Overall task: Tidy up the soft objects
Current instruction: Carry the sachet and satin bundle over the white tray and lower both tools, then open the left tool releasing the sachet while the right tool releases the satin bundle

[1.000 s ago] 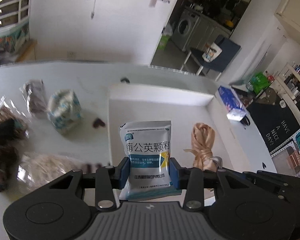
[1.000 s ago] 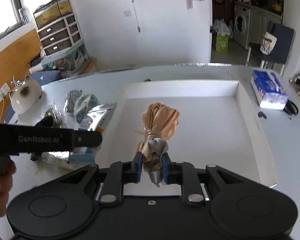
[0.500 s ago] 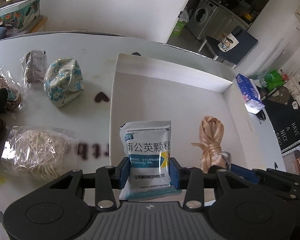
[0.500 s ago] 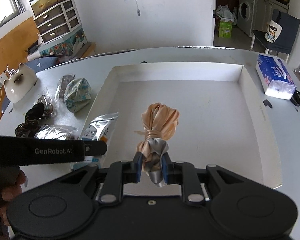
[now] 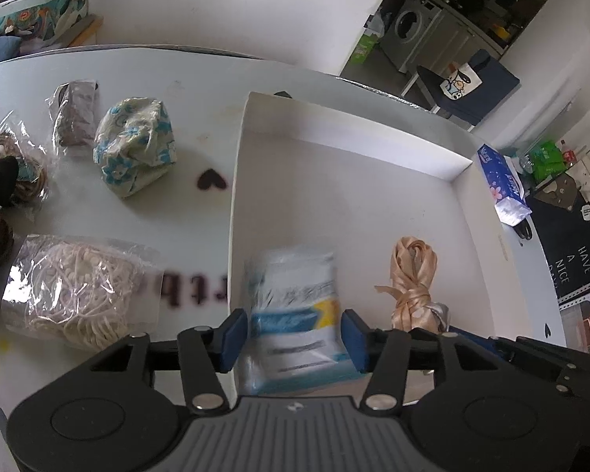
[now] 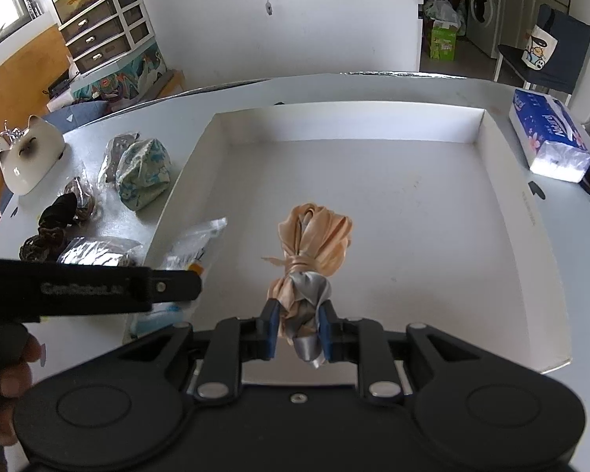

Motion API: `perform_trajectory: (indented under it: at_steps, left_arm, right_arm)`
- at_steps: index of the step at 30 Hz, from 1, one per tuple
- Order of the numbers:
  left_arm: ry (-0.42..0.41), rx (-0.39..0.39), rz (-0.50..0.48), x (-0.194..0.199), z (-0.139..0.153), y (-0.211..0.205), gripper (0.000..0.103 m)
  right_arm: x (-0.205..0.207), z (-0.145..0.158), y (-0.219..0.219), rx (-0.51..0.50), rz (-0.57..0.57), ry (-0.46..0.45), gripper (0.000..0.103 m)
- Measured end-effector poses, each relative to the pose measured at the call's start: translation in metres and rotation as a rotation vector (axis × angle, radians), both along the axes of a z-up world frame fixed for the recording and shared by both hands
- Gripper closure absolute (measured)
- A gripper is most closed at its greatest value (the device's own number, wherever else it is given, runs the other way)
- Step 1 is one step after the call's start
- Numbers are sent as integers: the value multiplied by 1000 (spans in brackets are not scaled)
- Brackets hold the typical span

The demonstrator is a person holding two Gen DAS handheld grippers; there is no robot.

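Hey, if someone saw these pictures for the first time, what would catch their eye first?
Probably the big white tray on the table, with the peach and silver ribbon bundle pinched in the right gripper above its floor. Next, the blurred blue and white packet between the left gripper's just-opened fingers at the tray's left edge, and the bagged soft items left of it.

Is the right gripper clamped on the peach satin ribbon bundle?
Yes: the right gripper has both blue pads pressed against the peach satin ribbon bundle.
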State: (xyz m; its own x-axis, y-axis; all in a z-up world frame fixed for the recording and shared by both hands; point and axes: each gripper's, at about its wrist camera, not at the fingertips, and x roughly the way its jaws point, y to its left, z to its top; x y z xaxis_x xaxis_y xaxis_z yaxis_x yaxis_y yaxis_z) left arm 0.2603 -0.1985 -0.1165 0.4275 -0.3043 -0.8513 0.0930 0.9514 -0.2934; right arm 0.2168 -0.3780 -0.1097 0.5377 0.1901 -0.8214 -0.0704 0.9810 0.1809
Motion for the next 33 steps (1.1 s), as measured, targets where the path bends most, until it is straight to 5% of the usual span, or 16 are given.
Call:
perform_trajectory:
  at_steps: [8,18,33]
  left_arm:
    - [-10,-11,14,-4,7,3,47]
    - [-20,14,-7,-10,13,-1,43]
    - [-78,52,-36,-28,31,0,28]
  right_arm:
    - [6,-5,1,-4,21,12,79]
    - [-2,-11,1,-20,19,47,48]
    - [-29,22,-10,-41,-51,-24,33]
